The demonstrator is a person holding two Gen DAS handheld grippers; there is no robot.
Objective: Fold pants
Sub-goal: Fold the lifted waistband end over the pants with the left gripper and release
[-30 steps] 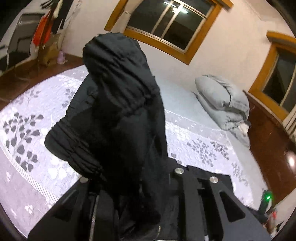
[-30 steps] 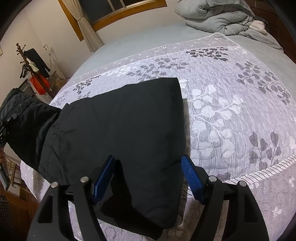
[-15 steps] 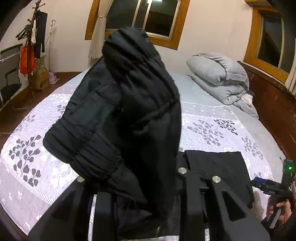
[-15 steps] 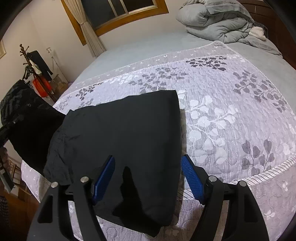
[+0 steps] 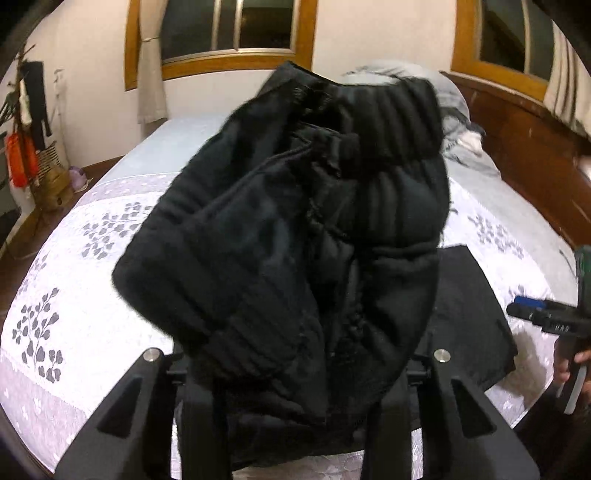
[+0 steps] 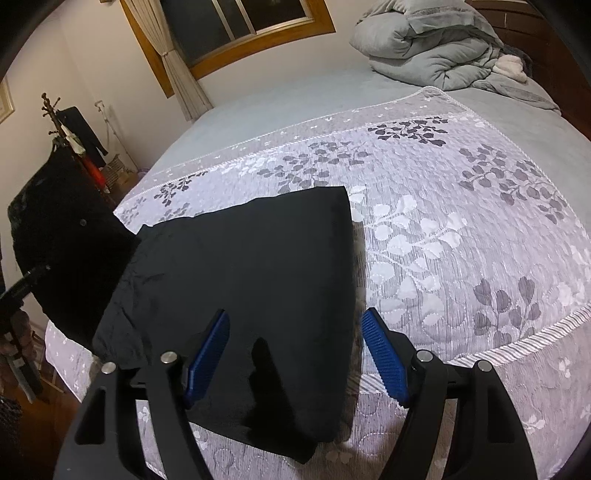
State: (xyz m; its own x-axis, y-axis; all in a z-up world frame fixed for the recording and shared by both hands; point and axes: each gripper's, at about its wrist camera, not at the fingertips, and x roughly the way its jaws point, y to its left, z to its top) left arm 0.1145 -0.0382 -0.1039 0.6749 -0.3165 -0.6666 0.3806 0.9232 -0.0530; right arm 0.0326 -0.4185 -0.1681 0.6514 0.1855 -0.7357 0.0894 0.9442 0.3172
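Observation:
Black pants (image 6: 251,280) lie partly folded on the bed's patterned cover (image 6: 443,229). Their waistband end (image 5: 303,236) is lifted and bunched, filling the left wrist view and hanging over my left gripper (image 5: 295,369). The fabric hides the fingertips, so its hold is unclear. That raised end shows at the left of the right wrist view (image 6: 62,258). My right gripper (image 6: 295,354) is open, its blue pads (image 6: 207,354) spread just above the near edge of the flat part. It also shows at the right edge of the left wrist view (image 5: 546,317).
A grey duvet (image 6: 436,48) is heaped at the head of the bed. A coat rack (image 6: 70,136) with clothes stands by the far left wall. A wooden headboard (image 5: 517,147) and windows (image 5: 236,29) bound the room.
The left gripper has swung the lifted waistband end round toward the bed's middle and the folded part. The right gripper has stayed open over the near edge, rising slightly.

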